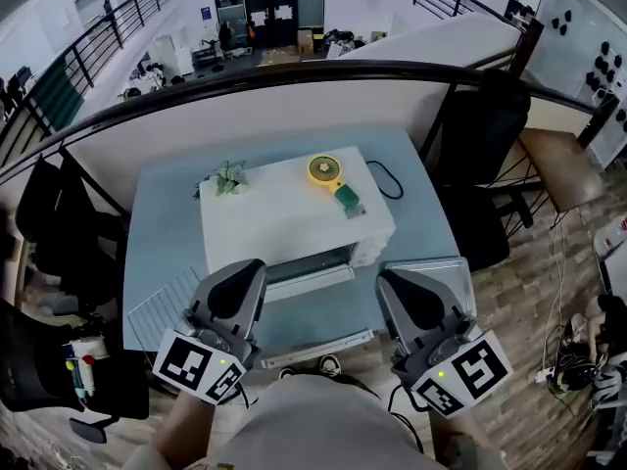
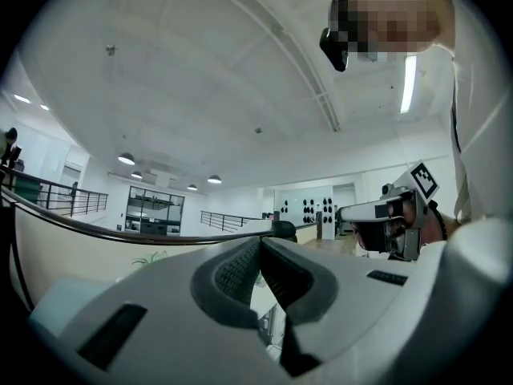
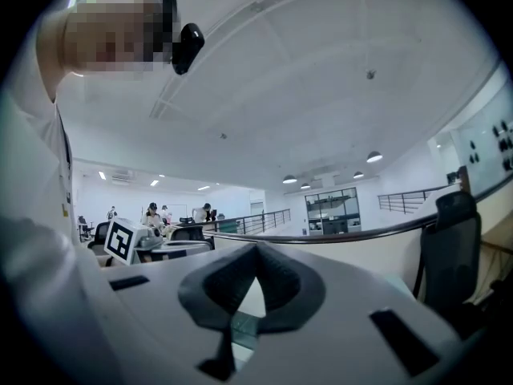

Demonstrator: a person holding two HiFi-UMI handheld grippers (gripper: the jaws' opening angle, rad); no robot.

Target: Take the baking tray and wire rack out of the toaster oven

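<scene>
The white toaster oven (image 1: 294, 218) stands mid-table with its door (image 1: 323, 346) folded down toward me. A wire rack (image 1: 162, 306) lies flat on the table left of the oven. A shiny baking tray (image 1: 436, 267) lies on the table right of the oven, partly hidden behind my right gripper. My left gripper (image 1: 240, 277) hovers in front of the oven's left side, shut and empty. My right gripper (image 1: 411, 287) hovers in front of the oven's right side, also shut and empty. Its pads meet in the right gripper view (image 3: 256, 259), as the left gripper's (image 2: 259, 251) do in the left gripper view.
A yellow hand fan (image 1: 326, 171) lies on the oven top; a small green plant (image 1: 227, 176) stands by its back left corner. A black cable (image 1: 384, 179) loops behind it. The pale blue table (image 1: 162, 218) meets a partition wall. Black chairs (image 1: 485, 164) stand right and left.
</scene>
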